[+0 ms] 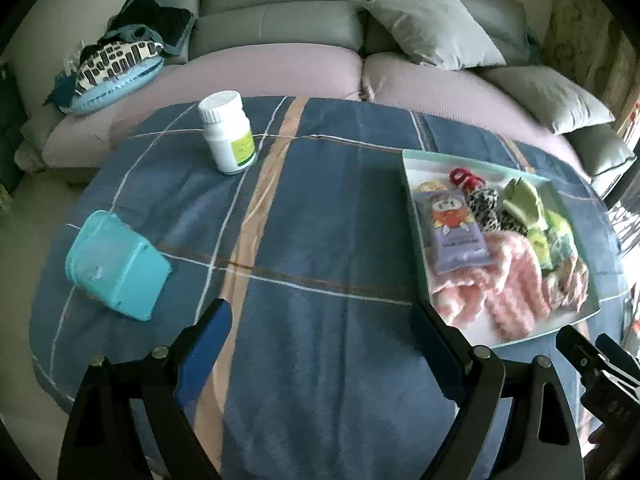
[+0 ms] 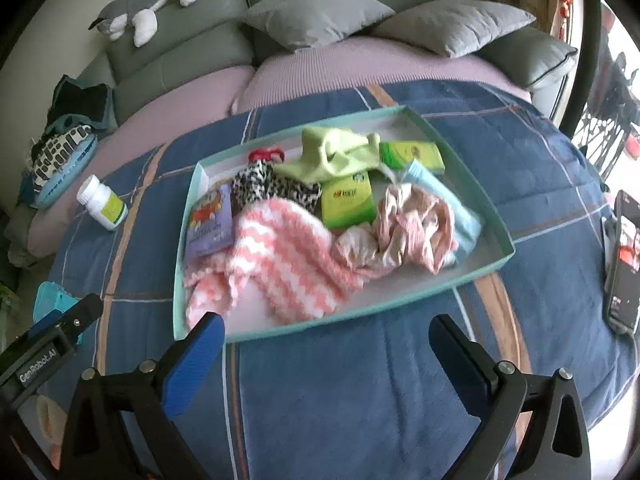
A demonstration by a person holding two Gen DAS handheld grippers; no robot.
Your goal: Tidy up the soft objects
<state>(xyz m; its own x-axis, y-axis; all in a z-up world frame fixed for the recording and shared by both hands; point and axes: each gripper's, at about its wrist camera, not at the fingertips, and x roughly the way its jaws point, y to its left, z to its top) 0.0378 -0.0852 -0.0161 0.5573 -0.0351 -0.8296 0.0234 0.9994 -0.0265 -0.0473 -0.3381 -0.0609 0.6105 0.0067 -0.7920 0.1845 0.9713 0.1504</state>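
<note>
Looking down through both wrist cameras, I see a blue plaid blanket spread over the counter in front of a grey sofa. My left tool hangs above bare blanket with its jaws spread wide and nothing between them. My right tool is likewise spread and empty, its blue-padded finger just short of the near rim of the teal tray.

The soft things lie piled inside that tray: a pink-and-white striped knit at the near side, a crumpled pale pink cloth to its right, a leopard-print piece further back, a light green garment at the far side and a small red loop beside it. Two green boxes and a purple packet share the tray; the packet lies along its left wall.

Outside the tray, a white pill bottle stands upright on the blanket near the sofa edge, well apart from a turquoise plastic container lying tipped on its side at my left. A phone rests on the blanket at the far right in the right view. A grey-and-white plush toy lies on the sofa back, and grey cushions lean against it.
</note>
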